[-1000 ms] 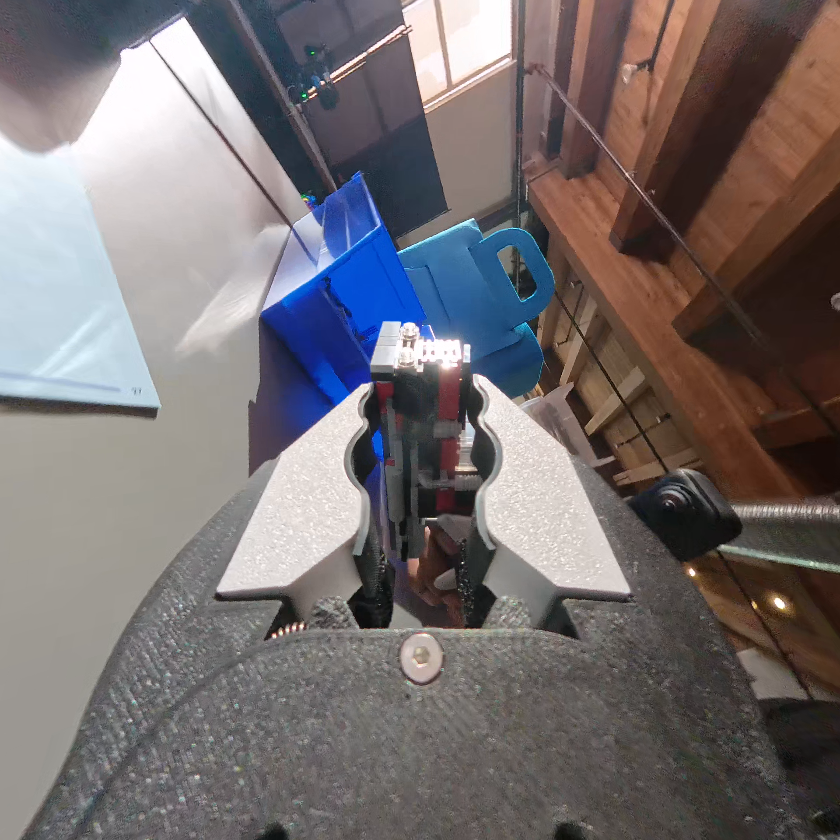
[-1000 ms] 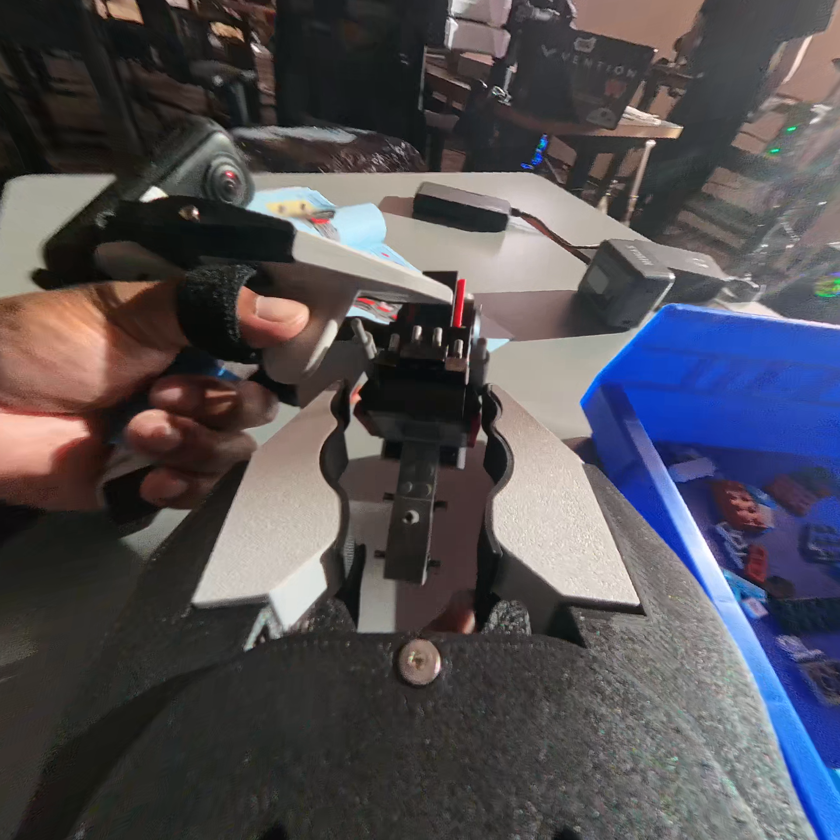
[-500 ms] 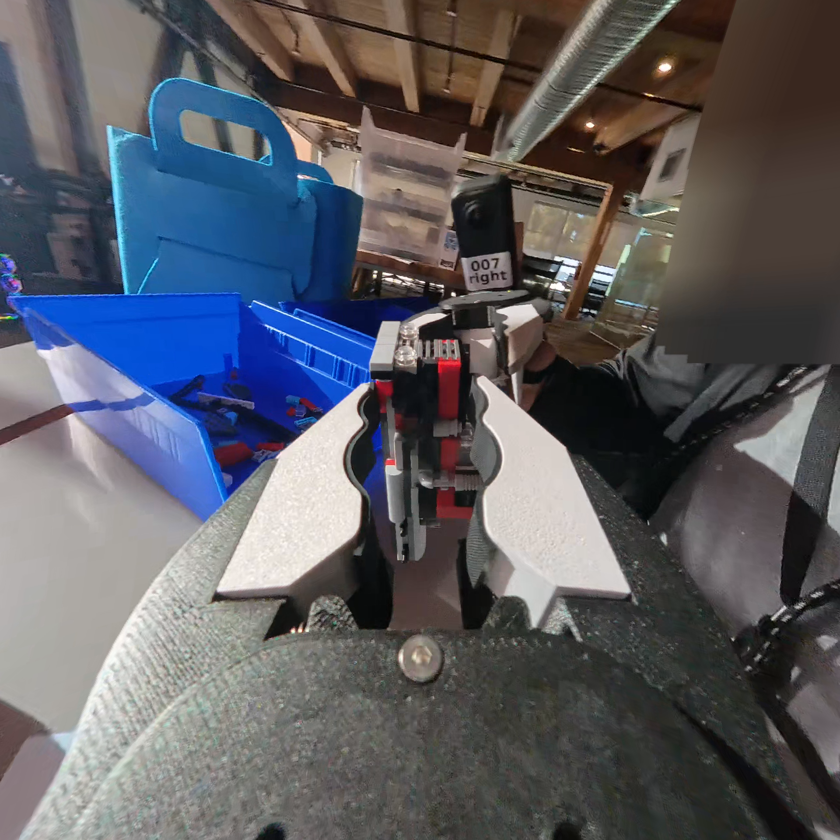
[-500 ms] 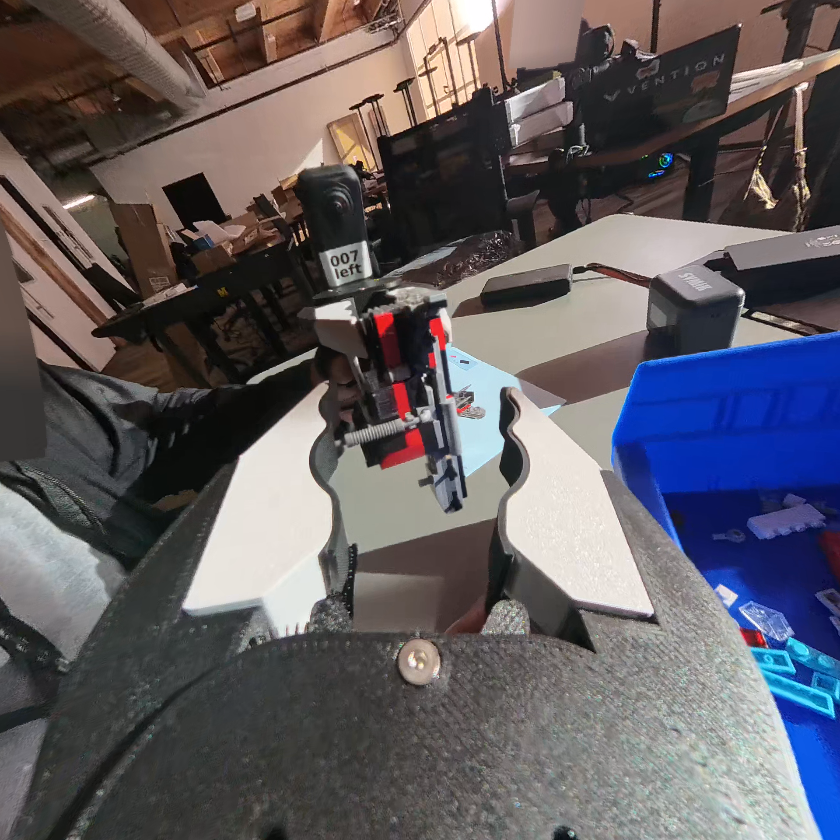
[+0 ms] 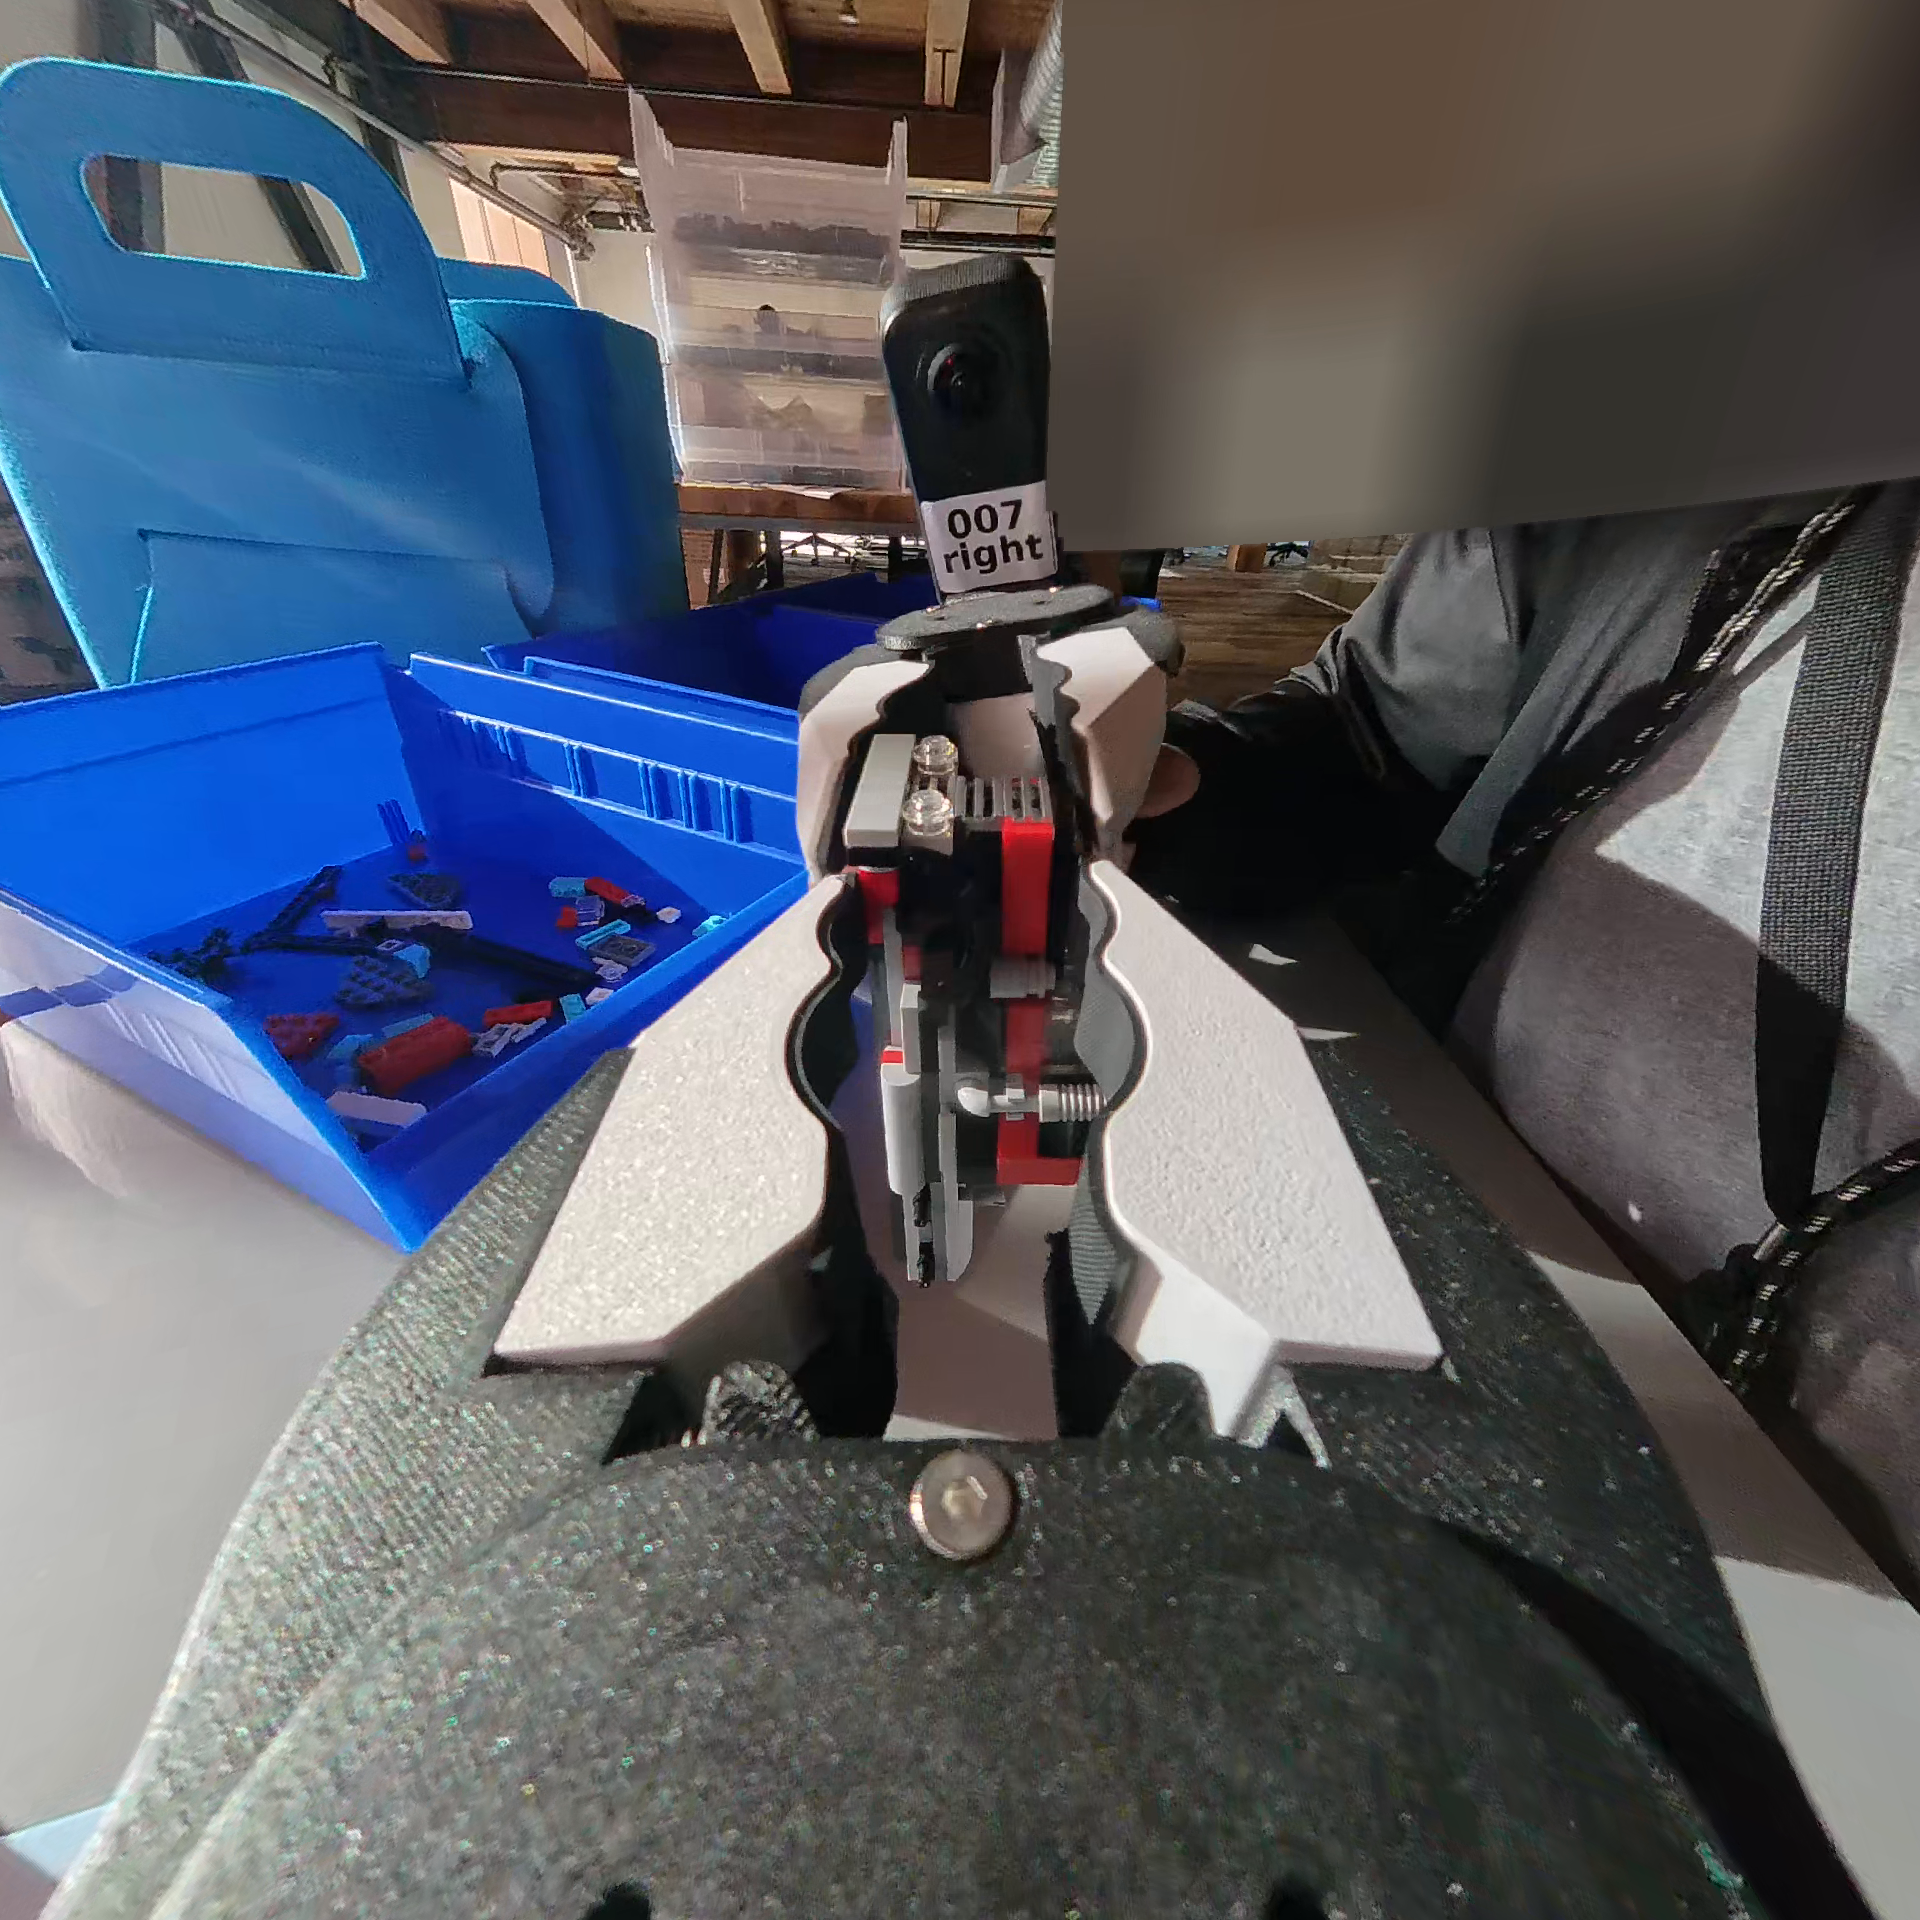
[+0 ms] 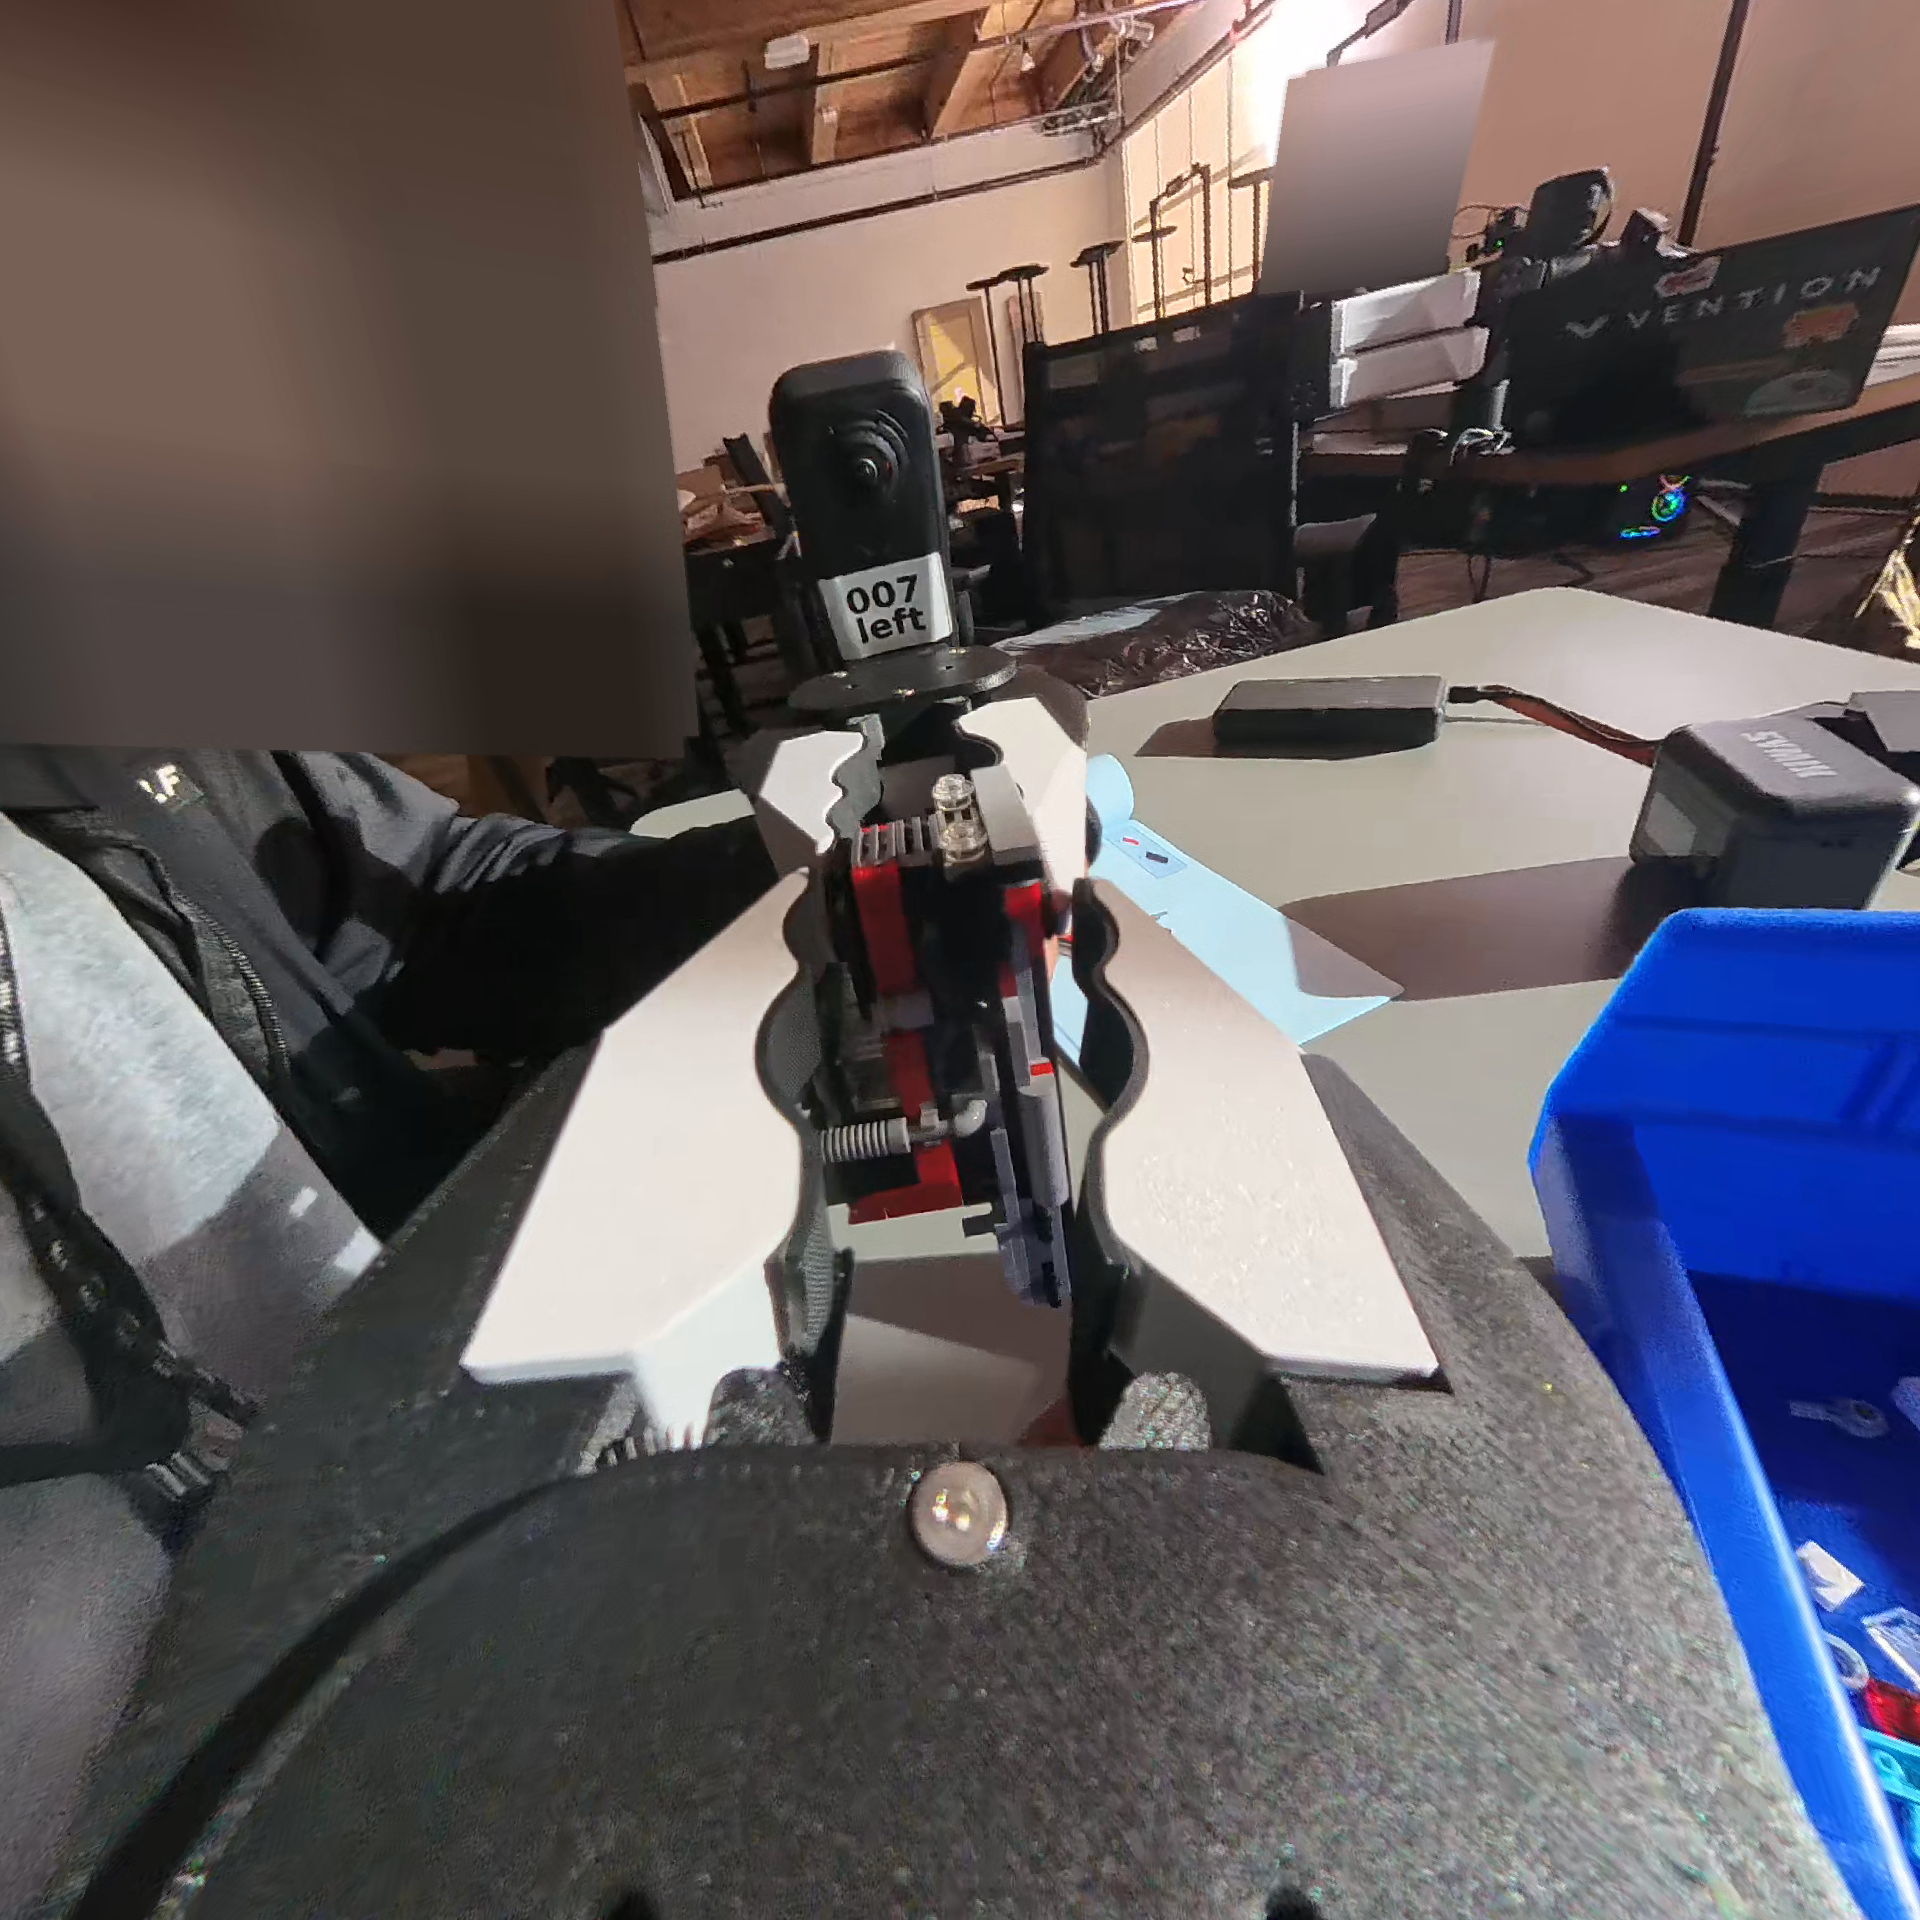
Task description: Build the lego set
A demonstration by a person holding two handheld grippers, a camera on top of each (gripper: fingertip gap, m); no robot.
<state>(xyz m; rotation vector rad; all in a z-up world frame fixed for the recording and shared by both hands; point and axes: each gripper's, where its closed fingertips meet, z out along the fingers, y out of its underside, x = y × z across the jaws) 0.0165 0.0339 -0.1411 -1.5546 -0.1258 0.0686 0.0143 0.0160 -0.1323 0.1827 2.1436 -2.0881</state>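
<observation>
A red, black and grey lego model [image 5: 966, 997] with a small spring on its side is held upright between both grippers, which face each other. My left gripper [image 5: 961, 883] is shut on the model's lower part. My right gripper [image 6: 940, 888] has its fingers closed against the sides of the same model [image 6: 935, 1018]. In the left wrist view the right gripper [image 5: 977, 727] wraps the model's far end. In the right wrist view the left gripper [image 6: 925, 769] does the same. A grey plate and two clear round studs sit at the model's top.
A blue bin [image 5: 208, 717] with several loose lego pieces [image 5: 416, 997] stands left of the left gripper, also in the right wrist view [image 6: 1714, 1039]. A blue felt bag [image 5: 260, 416] stands behind it. A light blue sheet [image 6: 1195, 935], black box [image 6: 1330, 707] and grey case [image 6: 1766, 821] lie on the grey table [image 6: 1455, 1122]. A person's torso [image 5: 1662, 935] is close.
The left gripper swung level with the model in it. The right gripper, open half a second ago, has closed in on the model from the opposite side.
</observation>
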